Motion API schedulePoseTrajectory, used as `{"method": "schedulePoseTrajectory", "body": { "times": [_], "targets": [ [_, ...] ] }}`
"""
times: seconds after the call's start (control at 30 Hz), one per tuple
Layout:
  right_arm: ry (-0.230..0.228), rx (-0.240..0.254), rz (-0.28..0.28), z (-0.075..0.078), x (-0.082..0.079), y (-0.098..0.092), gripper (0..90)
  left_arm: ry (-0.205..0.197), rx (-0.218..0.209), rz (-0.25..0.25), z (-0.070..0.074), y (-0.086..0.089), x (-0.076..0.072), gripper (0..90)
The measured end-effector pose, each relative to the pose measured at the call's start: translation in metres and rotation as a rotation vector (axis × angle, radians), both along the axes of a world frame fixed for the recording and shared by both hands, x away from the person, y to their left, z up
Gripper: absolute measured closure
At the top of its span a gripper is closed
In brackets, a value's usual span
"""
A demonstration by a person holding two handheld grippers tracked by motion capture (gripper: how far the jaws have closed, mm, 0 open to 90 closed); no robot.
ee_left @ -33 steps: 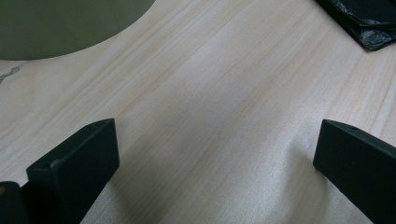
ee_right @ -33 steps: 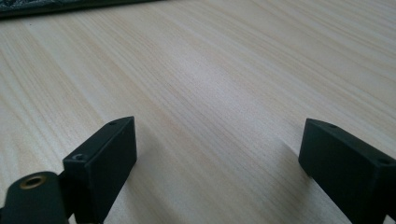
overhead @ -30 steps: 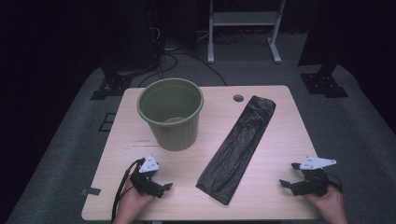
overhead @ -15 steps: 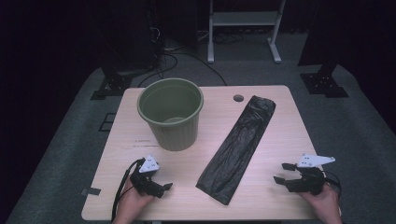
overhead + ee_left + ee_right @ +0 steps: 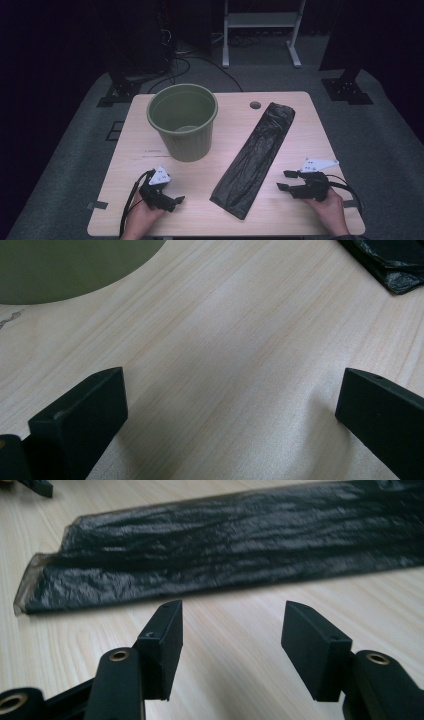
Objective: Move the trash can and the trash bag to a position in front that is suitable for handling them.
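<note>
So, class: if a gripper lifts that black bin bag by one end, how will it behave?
The black bin bag looks thin and crinkled, so it will probably droop rather than stay stiff. It lies flat and folded, so it likely weighs little and may unfold. Its glossy film could slip between jaws.

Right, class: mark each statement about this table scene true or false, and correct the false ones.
1. The round green plastic bin stands upright. True.
2. The flat folded black plastic bag lies inside the bin. False: it lies on the pale wooden table, apart from the bin.
3. The right hand-held gripper clamps the bag. False: its jaws have just been closing, with nothing between them.
4. The left hand-held gripper is open over bare wood. True.
</note>
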State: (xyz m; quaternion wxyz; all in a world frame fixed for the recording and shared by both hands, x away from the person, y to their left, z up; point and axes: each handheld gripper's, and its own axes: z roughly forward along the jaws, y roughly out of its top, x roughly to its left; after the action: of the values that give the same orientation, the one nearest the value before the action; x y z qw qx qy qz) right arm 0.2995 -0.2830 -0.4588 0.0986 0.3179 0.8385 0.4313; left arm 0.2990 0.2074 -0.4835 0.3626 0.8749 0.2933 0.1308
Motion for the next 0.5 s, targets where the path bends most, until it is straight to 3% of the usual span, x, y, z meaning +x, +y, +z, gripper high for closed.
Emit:
{"method": "schedulePoseTrajectory", "body": {
  "times": [0.23,0.5],
  "targets": [
    [-0.028,-0.022,0.023,0.001,0.012,0.027,42.8,0.000,0.000,0.000,0.000,0.000,0.000,0.0],
    [-0.014,-0.044,0.044,-0.008,0.028,0.049,42.6,0.000,0.000,0.000,0.000,0.000,0.000,0.0]
  ]
}}
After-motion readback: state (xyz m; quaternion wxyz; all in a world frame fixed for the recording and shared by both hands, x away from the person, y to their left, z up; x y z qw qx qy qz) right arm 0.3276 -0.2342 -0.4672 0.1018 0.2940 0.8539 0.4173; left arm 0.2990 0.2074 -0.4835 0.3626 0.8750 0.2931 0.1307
